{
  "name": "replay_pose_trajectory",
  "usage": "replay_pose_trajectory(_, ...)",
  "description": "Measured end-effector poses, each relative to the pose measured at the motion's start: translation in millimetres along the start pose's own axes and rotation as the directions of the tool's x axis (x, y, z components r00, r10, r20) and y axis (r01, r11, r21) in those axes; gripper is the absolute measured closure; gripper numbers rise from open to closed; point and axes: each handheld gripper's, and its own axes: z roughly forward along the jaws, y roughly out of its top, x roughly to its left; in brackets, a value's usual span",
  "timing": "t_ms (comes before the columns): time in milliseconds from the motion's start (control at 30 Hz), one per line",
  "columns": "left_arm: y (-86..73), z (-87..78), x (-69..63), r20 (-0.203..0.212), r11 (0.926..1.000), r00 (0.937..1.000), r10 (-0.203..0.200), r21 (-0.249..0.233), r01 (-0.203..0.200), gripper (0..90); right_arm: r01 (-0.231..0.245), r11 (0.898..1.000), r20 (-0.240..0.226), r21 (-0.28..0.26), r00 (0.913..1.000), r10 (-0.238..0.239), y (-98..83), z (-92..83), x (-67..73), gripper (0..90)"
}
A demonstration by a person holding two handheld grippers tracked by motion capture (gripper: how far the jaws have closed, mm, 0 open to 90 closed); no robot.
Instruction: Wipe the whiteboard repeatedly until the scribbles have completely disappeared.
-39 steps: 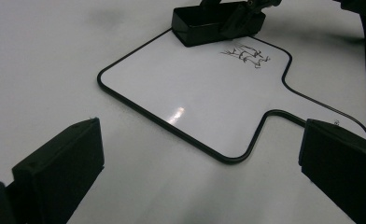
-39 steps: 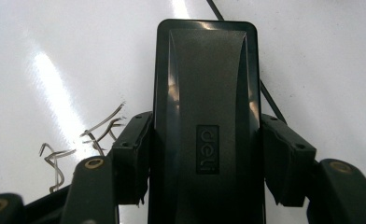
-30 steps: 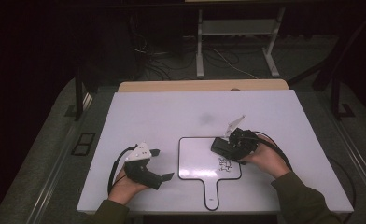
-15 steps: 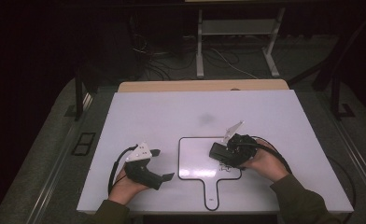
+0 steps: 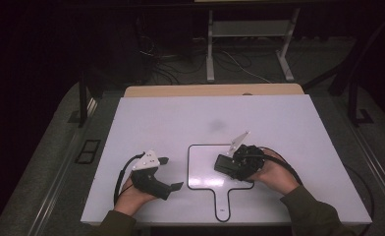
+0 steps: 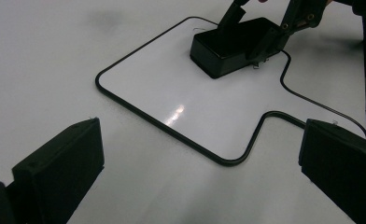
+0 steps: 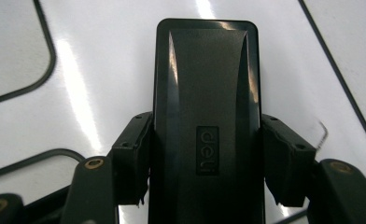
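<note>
Jaws first, from the high view: we see the right gripper [image 5: 228, 166] clenched on a black whiteboard eraser [image 5: 223, 165] that sits inside the black paddle-shaped outline [image 5: 189, 167] drawn on the white surface [image 5: 180, 118], near the outline's right edge. We judge the grip is low and flat so the eraser can be pressed and slid over the marked area. Its long axis points away from the right hand, toward the outline's left side. The left gripper [image 5: 171, 173] rests just left of the outline, jaws spread and holding nothing.

From the left gripper view, we look between its two parted jaws at the outline [image 6: 172, 133]; the eraser [image 6: 228, 46] lies flat beyond it, pinched on its long sides.

From the right gripper view, the eraser [image 7: 207, 116] runs straight ahead between the jaws, which press both long sides near its near end, logo up.
</note>
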Motion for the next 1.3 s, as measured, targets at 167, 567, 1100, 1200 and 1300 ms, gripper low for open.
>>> replay_pose_trajectory(167, 0.0, -0.1, 0.1, 0.0, 1.0, 1.0, -0.001, -0.002, 0.001, 0.0, 0.049, 0.999, -0.006, 0.009, 0.9988, -0.049, 3.2, 0.9, 5.9, 39.0)
replay_pose_trajectory(567, -0.1, -1.3, 0.5, -0.004, 1.0, 1.0, -0.001, -0.004, 0.001, 0.0, 0.014, 1.0, -0.006, 0.012, 0.9999, -0.014, -9.5, -5.8, 4.2, 39.0)
replay_pose_trajectory(1100, 0.1, 0.0, 0.3, -0.002, 1.0, 1.0, -0.001, -0.003, 0.001, 0.0, 0.004, 0.999, 0.014, 0.032, 0.9999, -0.005, -20.5, -11.9, 1.7, 39.0)
replay_pose_trajectory(1200, 0.3, 0.3, 0.0, -0.002, 1.0, 1.0, 0.0, -0.002, 0.0, 0.0, 0.013, 0.999, 0.007, 0.029, 0.9999, -0.014, -17.0, -10.2, 5.6, 39.0)
replay_pose_trajectory(1300, 0.5, 0.7, -0.5, -0.002, 1.0, 1.0, -0.001, 0.001, 0.001, 0.0, 0.024, 0.999, 0.0, 0.029, 0.9997, -0.024, -13.1, -8.5, 9.0, 39.0)
